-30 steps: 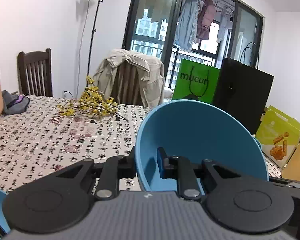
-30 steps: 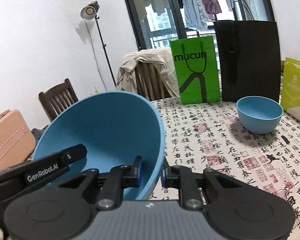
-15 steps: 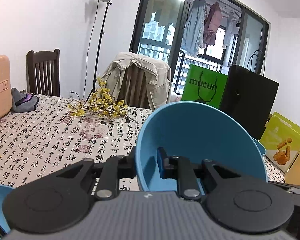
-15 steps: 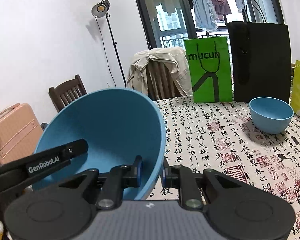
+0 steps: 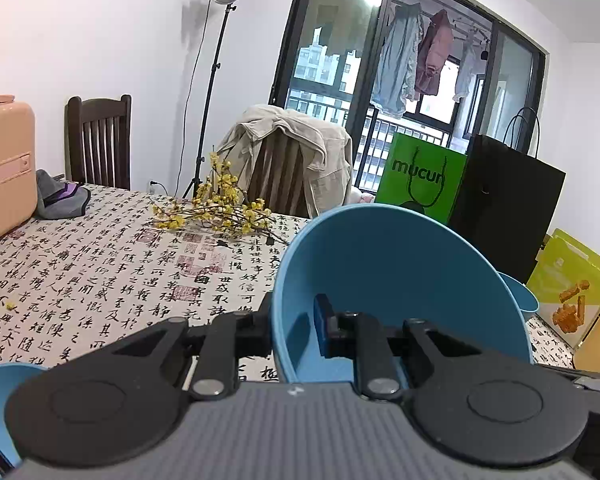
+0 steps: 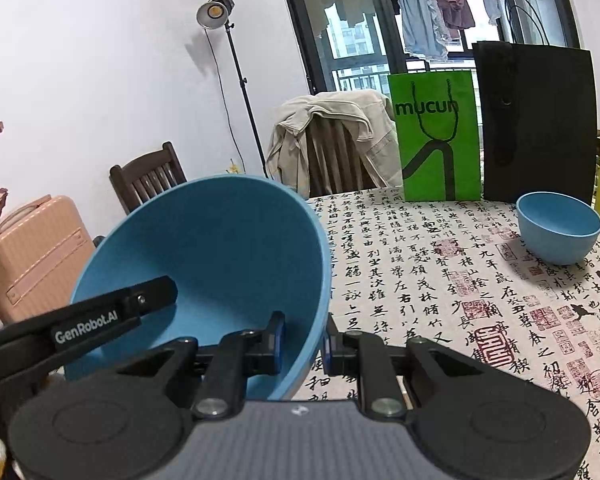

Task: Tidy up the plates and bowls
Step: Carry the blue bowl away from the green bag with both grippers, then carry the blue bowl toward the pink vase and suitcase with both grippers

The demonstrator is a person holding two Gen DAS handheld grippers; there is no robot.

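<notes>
A large blue bowl [image 5: 400, 280] hangs tilted above the table, held from both sides. My left gripper [image 5: 294, 320] is shut on its left rim, one finger outside the wall and one inside. In the right wrist view the same bowl [image 6: 220, 248] has my right gripper [image 6: 303, 338] shut on its right rim. The left gripper's finger [image 6: 112, 316] shows inside the bowl there. A smaller blue bowl [image 6: 558, 228] stands upright on the table at the far right, also peeking out behind the held bowl [image 5: 520, 296]. Another blue dish edge [image 5: 0, 392] shows at lower left.
The table wears a calligraphy cloth [image 5: 100, 280]. Yellow flower twigs [image 5: 216, 212] lie mid-table. A green bag [image 6: 436, 136], black bag [image 6: 536, 120] and yellow box [image 5: 568, 280] stand at the far side. A pink suitcase [image 6: 32, 256] and chairs stand to the left.
Both grippers have carried the bowl a little to the left, so the room and the small bowl slide rightward in both views. Both grips are unchanged.
</notes>
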